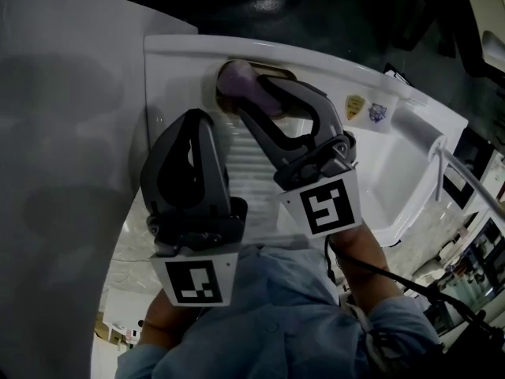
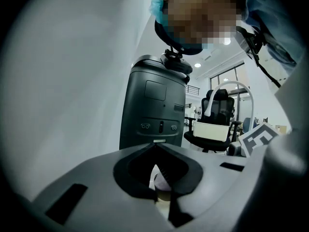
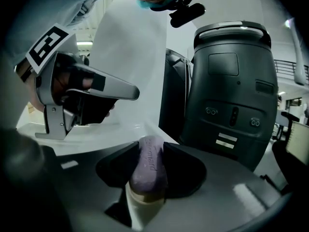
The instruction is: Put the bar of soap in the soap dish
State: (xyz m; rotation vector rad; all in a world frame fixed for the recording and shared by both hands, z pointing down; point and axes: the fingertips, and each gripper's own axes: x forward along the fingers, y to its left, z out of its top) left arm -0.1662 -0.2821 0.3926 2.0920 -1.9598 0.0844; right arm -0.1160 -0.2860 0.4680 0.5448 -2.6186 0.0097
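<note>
The purple bar of soap (image 1: 237,77) stands on its edge between the jaws of my right gripper (image 1: 256,85), at the far rim of the white basin (image 1: 394,172). In the right gripper view the bar of soap (image 3: 149,166) fills the gap between the jaws of the right gripper (image 3: 152,146), and its lower end rests on the tan soap dish (image 3: 144,203). The soap dish (image 1: 221,95) shows as a brown rim under the bar. My left gripper (image 1: 199,115) hangs just left of it, its jaws closed tip to tip with nothing held. The left gripper (image 2: 154,145) view catches the soap (image 2: 161,180) below.
A ribbed white slope (image 1: 248,164) runs down inside the basin under both grippers. Two stickers (image 1: 367,109) sit on the basin's far rim, and a white pipe (image 1: 442,160) stands at its right. A tall dark grey machine (image 3: 231,81) stands behind. A pale wall (image 1: 63,133) is at the left.
</note>
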